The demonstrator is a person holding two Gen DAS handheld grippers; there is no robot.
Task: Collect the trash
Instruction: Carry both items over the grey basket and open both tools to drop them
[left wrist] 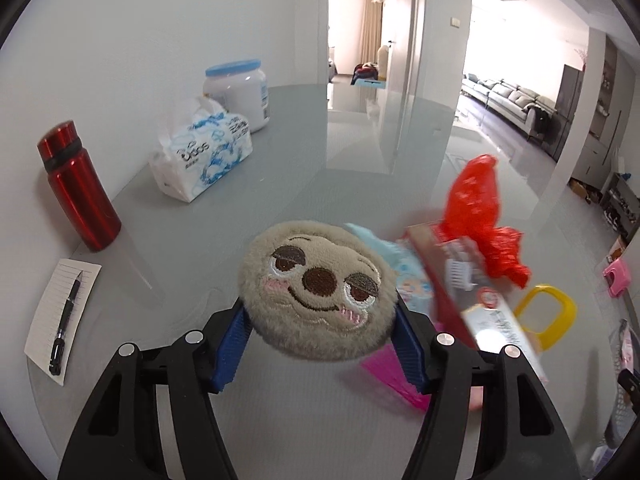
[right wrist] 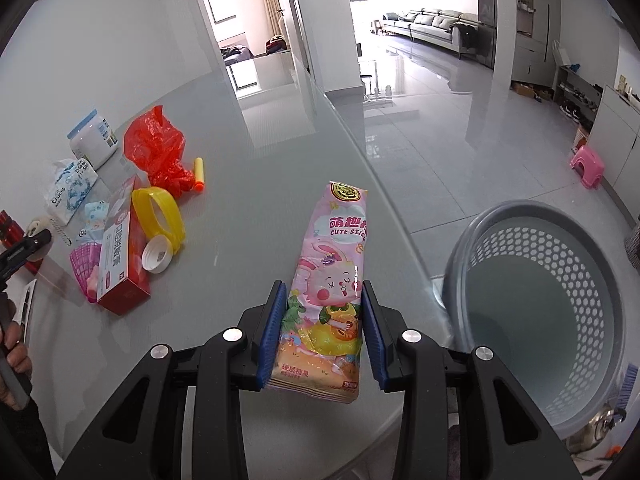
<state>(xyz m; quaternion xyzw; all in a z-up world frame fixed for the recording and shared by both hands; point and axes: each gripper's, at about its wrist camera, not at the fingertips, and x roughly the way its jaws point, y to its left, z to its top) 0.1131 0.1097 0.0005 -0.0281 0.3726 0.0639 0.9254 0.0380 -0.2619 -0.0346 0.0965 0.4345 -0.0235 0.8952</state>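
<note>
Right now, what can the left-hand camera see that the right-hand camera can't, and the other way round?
Only the left wrist view shows the pen lying on the notepad, and the face of the plush sloth head held in the left gripper.

Only the right wrist view shows the grey laundry-style basket beside the table, and the pink candy packet clamped in the right gripper.

Both show the red plastic bag, tissue pack, blue-lidded jar and yellow ring.
</note>
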